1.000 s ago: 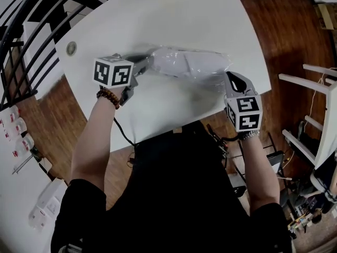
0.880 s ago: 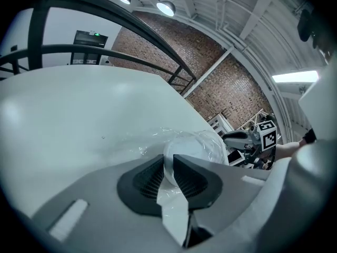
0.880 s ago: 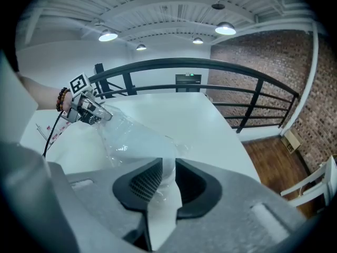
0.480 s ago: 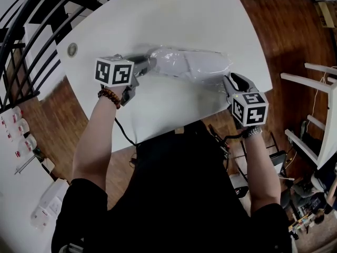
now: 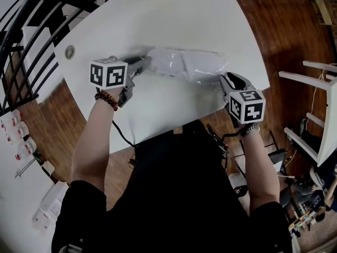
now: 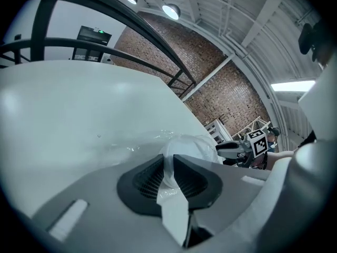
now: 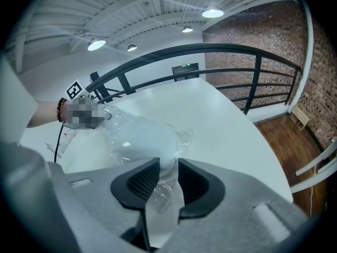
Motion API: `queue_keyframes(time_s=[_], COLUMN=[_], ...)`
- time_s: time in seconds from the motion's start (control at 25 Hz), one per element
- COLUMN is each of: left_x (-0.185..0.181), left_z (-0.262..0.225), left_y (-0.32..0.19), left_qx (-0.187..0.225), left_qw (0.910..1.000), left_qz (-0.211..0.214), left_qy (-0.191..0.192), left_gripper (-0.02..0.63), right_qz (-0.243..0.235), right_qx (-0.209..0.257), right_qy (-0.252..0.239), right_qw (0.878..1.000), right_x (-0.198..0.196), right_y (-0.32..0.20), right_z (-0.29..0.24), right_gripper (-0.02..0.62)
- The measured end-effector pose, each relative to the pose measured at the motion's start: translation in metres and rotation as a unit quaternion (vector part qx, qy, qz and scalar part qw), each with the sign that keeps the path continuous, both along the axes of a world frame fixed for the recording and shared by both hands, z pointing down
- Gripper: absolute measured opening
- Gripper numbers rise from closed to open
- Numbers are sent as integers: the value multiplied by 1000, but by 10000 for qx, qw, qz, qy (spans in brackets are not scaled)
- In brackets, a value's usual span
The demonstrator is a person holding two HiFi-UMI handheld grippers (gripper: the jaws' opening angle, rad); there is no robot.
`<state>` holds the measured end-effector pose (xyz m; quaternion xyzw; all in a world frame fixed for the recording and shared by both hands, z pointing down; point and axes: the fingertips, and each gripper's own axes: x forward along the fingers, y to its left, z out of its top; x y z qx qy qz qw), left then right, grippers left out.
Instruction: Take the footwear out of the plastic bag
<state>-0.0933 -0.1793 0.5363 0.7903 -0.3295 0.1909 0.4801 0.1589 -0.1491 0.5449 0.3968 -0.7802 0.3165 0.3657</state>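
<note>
A clear plastic bag (image 5: pixel 185 63) with white footwear (image 5: pixel 174 61) inside lies across the white table (image 5: pixel 158 15). My left gripper (image 5: pixel 142 63) is at the bag's left end. Its jaws are closing, and a strip of plastic is pinched between the pads (image 6: pixel 181 175). My right gripper (image 5: pixel 223 81) is at the bag's right end, near the table's edge. In the right gripper view its jaws (image 7: pixel 167 168) stand apart around the bag's end (image 7: pixel 142 137), with crumpled plastic lying loosely in the gap.
A black railing (image 5: pixel 31 30) curves round the table's far left. A round grommet (image 5: pixel 69 51) sits in the tabletop left of my left gripper. A white chair frame (image 5: pixel 321 115) stands on the wooden floor (image 5: pixel 274 30) to the right.
My right gripper swung slightly out to the right, then came back in against the bag's right end. The left gripper and the bag shifted a little to the left.
</note>
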Motion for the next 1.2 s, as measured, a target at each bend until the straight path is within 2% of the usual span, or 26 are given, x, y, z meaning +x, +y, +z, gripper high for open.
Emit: queue_keyframes(time_s=[0.2,0.44,0.56,0.8,1.2], left_x=[-9,-11,-9,-14,-35], left_z=[-1,2,2,1,-3], left_y=[-1,2,1,-1,1], left_qx=[59,12,28,67,74], left_qw=[9998,9998,9998,9994,9983], left_qz=[-116,-187,-176,-246,-499], left_qy=[-143,-87,-94,-234,-281], left_gripper=[74,72,72,74,74], right_qz=[85,-67,-165,-223,-148], right_qx=[-87,-679,-739,-606,-525], right_qy=[-99,-551,-410,-120,45], right_qw=[9999,9961,9963,9978,9985], right_x=[9,-1,-2,2,9], right_y=[5,26,30,27,24], right_z=[-1,8,12,13,13], right_gripper=[100,100,96,-4,-6])
